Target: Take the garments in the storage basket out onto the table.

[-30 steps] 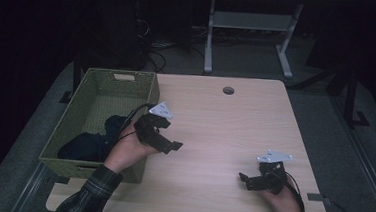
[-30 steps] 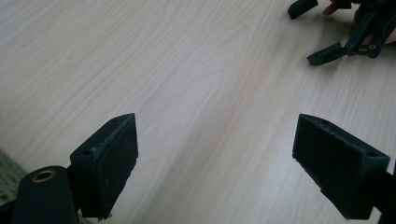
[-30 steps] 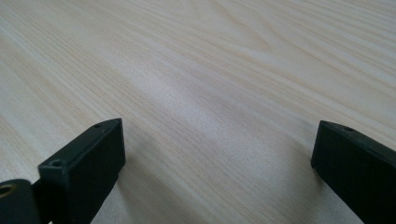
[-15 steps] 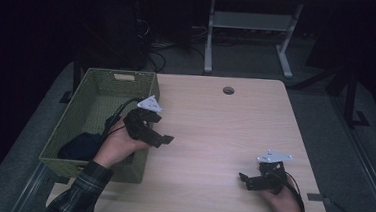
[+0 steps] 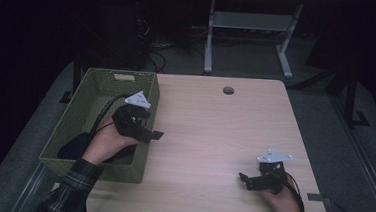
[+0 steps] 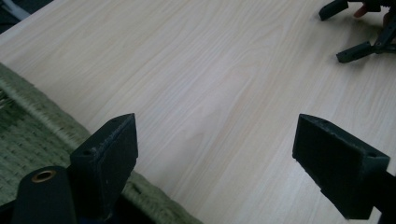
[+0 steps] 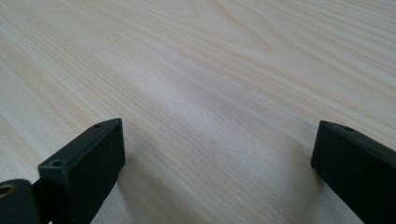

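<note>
Basket (image 5: 88,110), a green woven one, is standing at the left edge of the tabletop (image 5: 214,133), with its near wall reaching toward the near left corner. Dark cloth (image 5: 73,145) is lying inside it at the near end; what kind of cloth cannot be told. The person's left hand (image 5: 105,143) is reaching over the basket's right wall and is carrying the left tool (image 5: 156,134), whose tip is pointing rightward out over the bare wood just beside that wall. A grey three-cornered plate (image 5: 139,99) is sitting on top of this tool, and a cable is trailing from it back into the basket. In the left gripper view, the left tool (image 6: 215,154) is standing wide open with nothing between its two black pads; the woven rim (image 6: 42,116) is passing beneath the left-hand pad, and pale wood is showing in the gap. Well apart from it, near the near right corner of the tabletop, the right hand (image 5: 282,200) is resting the right tool (image 5: 243,180) low on the surface, its tip pointing left. In the right gripper view, the right tool (image 7: 217,154) is likewise gaping wide and gripping nothing, with only wood grain between its pads. A round hole (image 5: 228,90) is sitting in the tabletop near the far edge.
</note>
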Demonstrator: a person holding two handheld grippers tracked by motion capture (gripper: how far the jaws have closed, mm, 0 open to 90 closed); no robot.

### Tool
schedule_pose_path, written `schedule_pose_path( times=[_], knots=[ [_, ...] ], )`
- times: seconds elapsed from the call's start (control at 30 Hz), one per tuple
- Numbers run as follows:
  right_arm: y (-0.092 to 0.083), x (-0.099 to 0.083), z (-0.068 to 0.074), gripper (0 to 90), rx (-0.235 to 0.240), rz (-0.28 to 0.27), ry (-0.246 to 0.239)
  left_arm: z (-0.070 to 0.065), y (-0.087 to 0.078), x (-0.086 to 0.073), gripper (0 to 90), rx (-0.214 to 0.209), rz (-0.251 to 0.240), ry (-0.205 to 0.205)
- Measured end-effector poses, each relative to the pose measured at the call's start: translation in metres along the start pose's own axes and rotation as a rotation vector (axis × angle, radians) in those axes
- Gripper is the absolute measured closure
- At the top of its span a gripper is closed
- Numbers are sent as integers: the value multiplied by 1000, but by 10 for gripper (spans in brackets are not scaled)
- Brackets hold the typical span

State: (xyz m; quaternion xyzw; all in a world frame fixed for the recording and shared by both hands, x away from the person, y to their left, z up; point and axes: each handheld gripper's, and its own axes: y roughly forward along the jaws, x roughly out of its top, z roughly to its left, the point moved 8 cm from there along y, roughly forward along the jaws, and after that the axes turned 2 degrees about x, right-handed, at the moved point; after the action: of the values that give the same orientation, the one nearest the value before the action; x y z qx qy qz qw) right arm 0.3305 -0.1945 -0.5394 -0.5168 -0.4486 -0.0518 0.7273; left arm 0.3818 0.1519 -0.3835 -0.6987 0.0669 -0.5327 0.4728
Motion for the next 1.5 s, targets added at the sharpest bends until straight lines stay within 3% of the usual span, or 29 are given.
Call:
schedule_pose_path(
  times=[0.9, 1.5],
  knots=[
    [0, 0, 0, 26, 0, 0, 0, 42, -30, -36, 139, 106, 42, -55],
    [0, 0, 0, 26, 0, 0, 1, 58, -38, -70, 139, 154, 126, -73]
  ],
)
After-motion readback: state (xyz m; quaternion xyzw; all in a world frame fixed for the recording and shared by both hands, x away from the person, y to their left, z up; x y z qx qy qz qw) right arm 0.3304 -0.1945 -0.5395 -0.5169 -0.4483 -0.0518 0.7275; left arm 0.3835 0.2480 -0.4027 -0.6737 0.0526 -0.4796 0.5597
